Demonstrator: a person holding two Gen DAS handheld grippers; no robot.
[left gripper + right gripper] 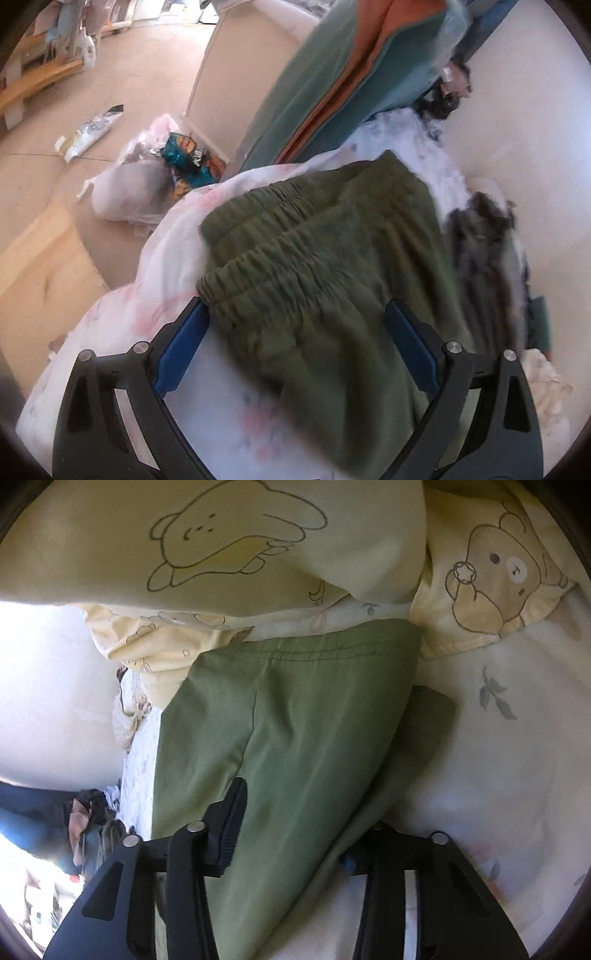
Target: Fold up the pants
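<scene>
Olive green pants [317, 251] lie on a white floral sheet [159, 266] on the bed, with the gathered elastic waistband toward the bed's edge. My left gripper [295, 314] is open, its blue-padded fingers [184, 347] on either side of the fabric just behind the waistband. In the right wrist view the pants' legs [295, 720] stretch away to the hem near the pillows. My right gripper [295, 812] is open around the legs; the left finger [232, 823] shows, the right one is hidden under the cloth.
Yellow bear-print pillows [258, 554] lie beyond the hem. Dark clothes [484, 243] are heaped beside the pants. Folded teal and orange blankets [351, 81] sit past the waistband. A plastic bag with snack packets [177, 166] lies on the floor.
</scene>
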